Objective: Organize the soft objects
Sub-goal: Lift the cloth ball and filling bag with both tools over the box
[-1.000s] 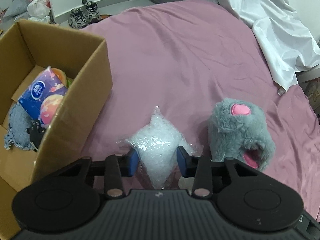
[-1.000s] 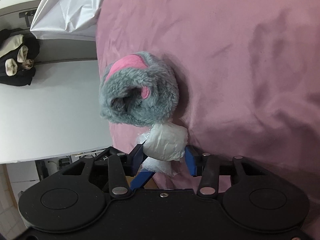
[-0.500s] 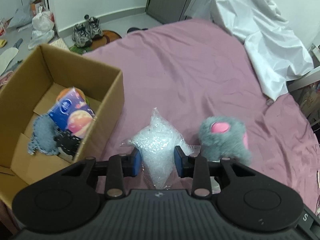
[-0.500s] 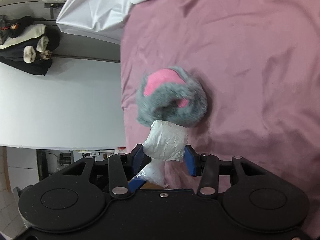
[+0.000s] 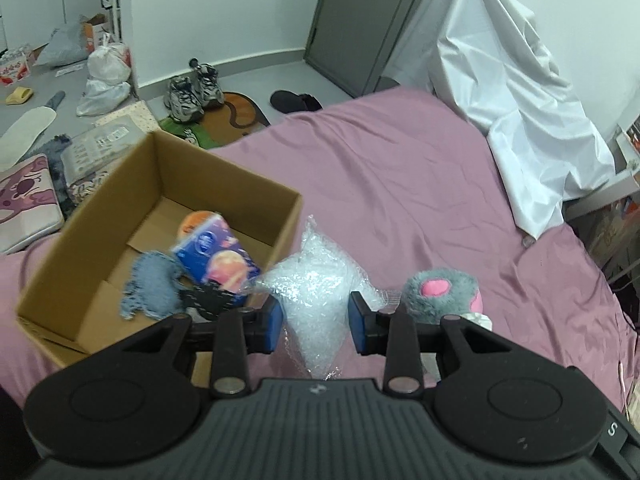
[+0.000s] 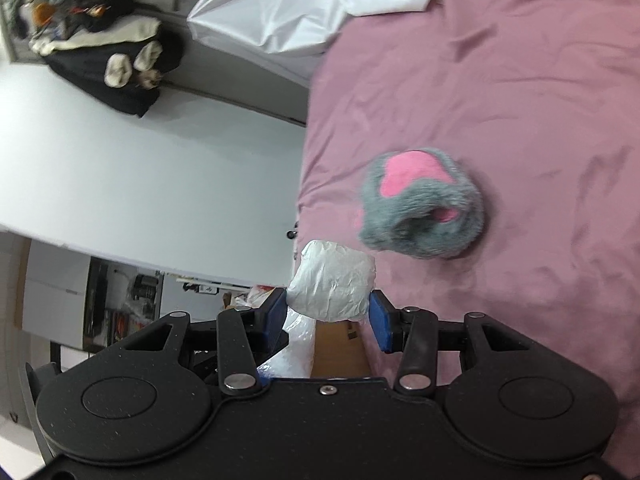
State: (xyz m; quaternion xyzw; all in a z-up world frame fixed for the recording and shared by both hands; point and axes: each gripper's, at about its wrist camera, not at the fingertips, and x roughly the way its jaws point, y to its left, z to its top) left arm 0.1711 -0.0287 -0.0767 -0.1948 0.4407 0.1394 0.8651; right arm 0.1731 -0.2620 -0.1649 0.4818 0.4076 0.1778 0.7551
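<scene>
Bubble wrap (image 5: 316,288) pinched between pads of left tongs (image 5: 316,316), hanging off bed, beside open box (image 5: 100,216); likely carried there to drop in with tissue pack (image 5: 218,262) and blue cloth (image 5: 150,286)
Right tongs (image 6: 328,314) clamped on white wad (image 6: 332,286), lifted clear of bed (image 6: 520,80)
Grey-pink plush (image 6: 420,204) lies on sheet, ungripped, probably next
White cover (image 5: 516,112) heaped at far bed edge

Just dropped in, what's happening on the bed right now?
A person is sorting soft things into the cardboard box. The left tool is shut on a clear bubble-wrap bag, held beside the box. The right tool grips a crumpled white wad. The grey-and-pink plush lies on the pink sheet.
</scene>
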